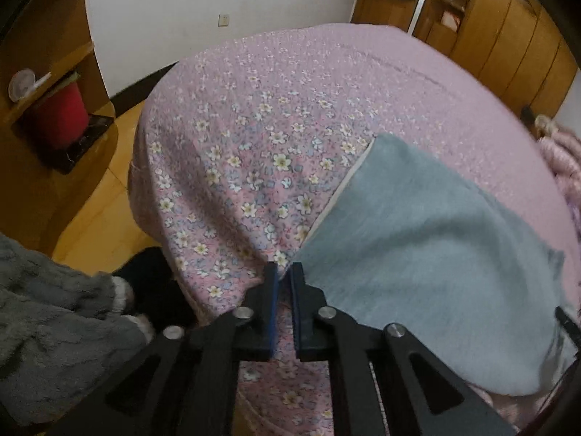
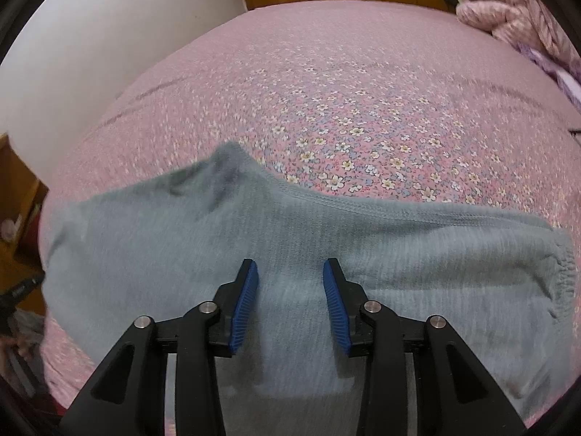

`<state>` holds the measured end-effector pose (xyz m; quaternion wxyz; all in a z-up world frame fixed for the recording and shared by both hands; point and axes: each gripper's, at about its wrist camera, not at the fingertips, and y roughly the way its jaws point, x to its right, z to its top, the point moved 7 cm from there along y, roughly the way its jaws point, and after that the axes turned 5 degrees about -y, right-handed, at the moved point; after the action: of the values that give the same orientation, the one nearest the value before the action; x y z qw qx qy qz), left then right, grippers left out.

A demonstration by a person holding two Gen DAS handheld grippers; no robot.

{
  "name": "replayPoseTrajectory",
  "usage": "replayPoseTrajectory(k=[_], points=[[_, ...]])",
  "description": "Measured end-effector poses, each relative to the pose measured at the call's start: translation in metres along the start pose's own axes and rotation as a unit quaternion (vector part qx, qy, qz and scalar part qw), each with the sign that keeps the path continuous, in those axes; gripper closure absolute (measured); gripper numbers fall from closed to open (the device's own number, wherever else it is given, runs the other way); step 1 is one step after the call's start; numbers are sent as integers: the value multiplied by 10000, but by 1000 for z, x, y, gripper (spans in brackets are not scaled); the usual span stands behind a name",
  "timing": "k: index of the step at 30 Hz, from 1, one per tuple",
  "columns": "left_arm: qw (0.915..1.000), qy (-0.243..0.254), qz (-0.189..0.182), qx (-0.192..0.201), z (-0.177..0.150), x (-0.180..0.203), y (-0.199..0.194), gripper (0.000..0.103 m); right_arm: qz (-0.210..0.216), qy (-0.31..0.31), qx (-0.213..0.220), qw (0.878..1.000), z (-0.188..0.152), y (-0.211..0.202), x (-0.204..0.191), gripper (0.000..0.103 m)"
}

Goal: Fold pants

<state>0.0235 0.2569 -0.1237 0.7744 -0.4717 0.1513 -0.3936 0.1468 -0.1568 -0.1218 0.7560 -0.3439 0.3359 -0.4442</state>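
Because the left gripper [image 1: 284, 272] sat at the near corner of the pants [image 1: 417, 254], its blue pads were drawn almost together, and the frames did not settle whether they pinched the cloth's corner or only flowered sheet; no fabric showed clearly in the narrow slot between them. That placement read as a bid for the corner, the natural handle for lifting one edge over. The right gripper [image 2: 290, 290] hung over the middle of the pants [image 2: 290, 254] with its jaws part open and nothing clamped, the grey knit lying flat beneath the ribbed pads, probably poised to pin or pick the fabric while the other side worked.

The pants lay at the near edge of the bed [image 2: 326, 72], already doubled into a broad slab, judging by the pale lining along one straight edge and the gathered elastic waistband [image 2: 561, 272] at the right. The cloth looked soft, thick and fleecy, with a stitched seam running along its far border and a small peak rumpled up at the far left.

Beyond it stretched the pink sheet, thin cotton printed with small white flowers, smooth save for faint creases. A bunched pink blanket [image 2: 515, 11] lay at the far corner, and wooden cabinets [image 1: 508, 36] closed the room.
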Motion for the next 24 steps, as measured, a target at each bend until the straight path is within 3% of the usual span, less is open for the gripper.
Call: replayPoseTrajectory(k=[3,5,10,14,16,19,24], points=[[9997,138,48,197,5,6,-19,95,347,173,118,9992,13,-8,-4,63],[9988,256,-118,394,13,17,-37,87,455,80,97,9989,22,-5,-12,63],[9932,596,-845,533,25,70,-57,81,656,-193,-59,9976,37,14,-36,71],[9883,1003,-1118,280,23,113,-35,81,514,-241,-289,9980,45,43,-42,71],[9887,1172,-925,121,20,123,-12,81,455,-236,-234,9984,51,52,-42,71],[9894,1265,-720,19,17,123,14,79,323,-385,-180,9986,62,60,-46,71],[9880,1244,-913,107,22,120,20,75,183,-573,2,9982,68,66,-54,71]])
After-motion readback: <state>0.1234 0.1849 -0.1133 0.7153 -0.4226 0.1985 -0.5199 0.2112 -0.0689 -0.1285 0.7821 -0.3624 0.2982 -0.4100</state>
